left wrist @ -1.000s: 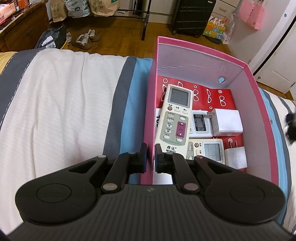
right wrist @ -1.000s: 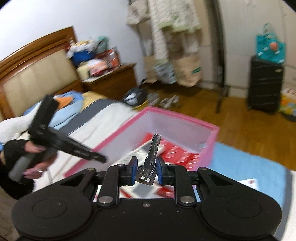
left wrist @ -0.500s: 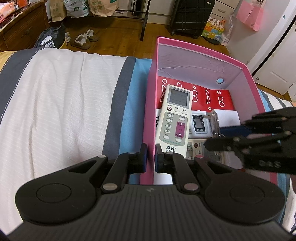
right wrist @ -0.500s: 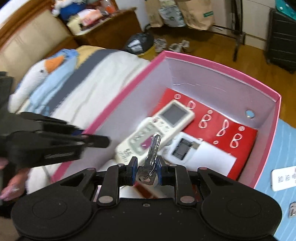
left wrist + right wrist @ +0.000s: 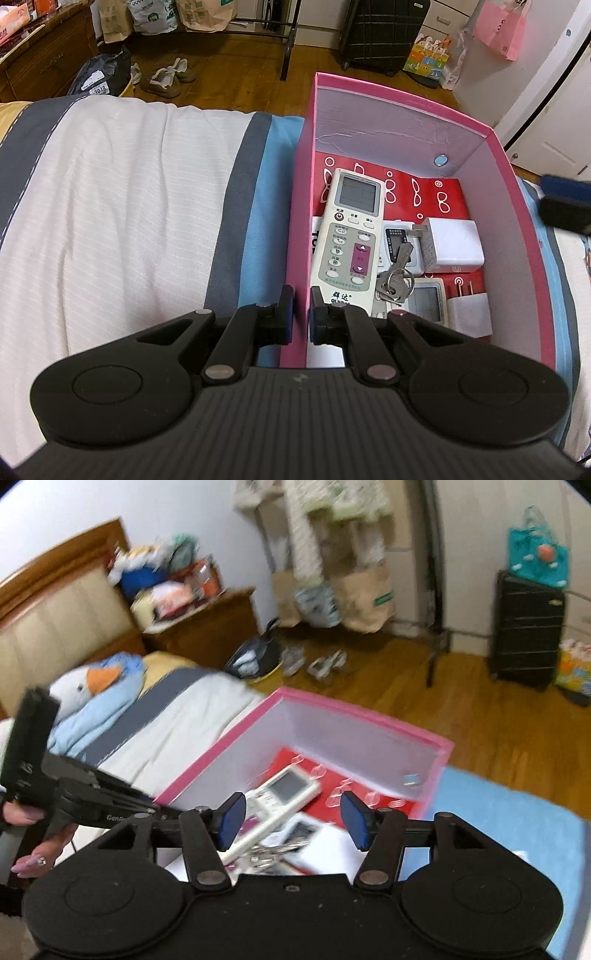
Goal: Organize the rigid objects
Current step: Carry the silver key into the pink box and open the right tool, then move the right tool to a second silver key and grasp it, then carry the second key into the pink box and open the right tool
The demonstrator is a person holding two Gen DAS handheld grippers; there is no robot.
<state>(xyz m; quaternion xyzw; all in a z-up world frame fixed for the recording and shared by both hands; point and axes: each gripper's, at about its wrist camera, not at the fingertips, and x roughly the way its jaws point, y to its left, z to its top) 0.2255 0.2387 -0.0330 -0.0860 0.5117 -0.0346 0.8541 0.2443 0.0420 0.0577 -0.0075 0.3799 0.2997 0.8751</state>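
Two tools: left tool [image 5: 300, 308] clamped on the pink box's [image 5: 295, 236] wall; right tool [image 5: 291, 821] just spread apart, empty, keys [image 5: 394, 275] lying in the box at centre right of the frame.

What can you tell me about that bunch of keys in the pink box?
The keys are a small bunch of silver metal keys on a ring. They lie flat in the pink box, just right of the white remote, resting partly on a small white device with a screen. One key points toward the far wall. No gripper touches them.
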